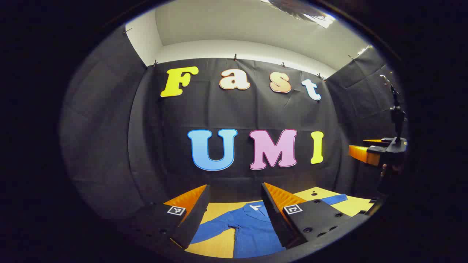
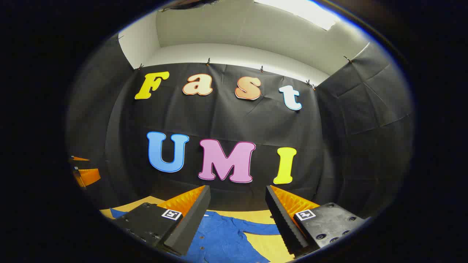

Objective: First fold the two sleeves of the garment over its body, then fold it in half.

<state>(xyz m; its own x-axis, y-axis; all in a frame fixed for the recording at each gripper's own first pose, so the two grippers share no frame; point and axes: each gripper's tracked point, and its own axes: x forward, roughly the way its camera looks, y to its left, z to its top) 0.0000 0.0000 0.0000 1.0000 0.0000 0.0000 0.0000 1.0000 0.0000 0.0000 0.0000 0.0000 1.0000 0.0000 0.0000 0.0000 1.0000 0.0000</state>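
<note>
A blue long-sleeved garment point(image 1: 252, 228) lies flat on the yellow table point(image 1: 215, 248), collar toward the far wall and both sleeves spread out to the sides. My left gripper point(image 1: 234, 190) hovers above it, open, with nothing between its fingers. At the right edge of the left gripper view the right gripper point(image 1: 362, 149) is held up in the air by a hand. In the right gripper view the garment point(image 2: 223, 239) lies below my right gripper point(image 2: 237, 191), which stands open and empty. The left gripper point(image 2: 84, 171) shows at the far left there.
Black cloth walls close the booth at the back and on both sides. The yellow table point(image 2: 265, 246) reaches to the back wall. A small dark stand point(image 1: 396, 117) rises at the right in the left gripper view.
</note>
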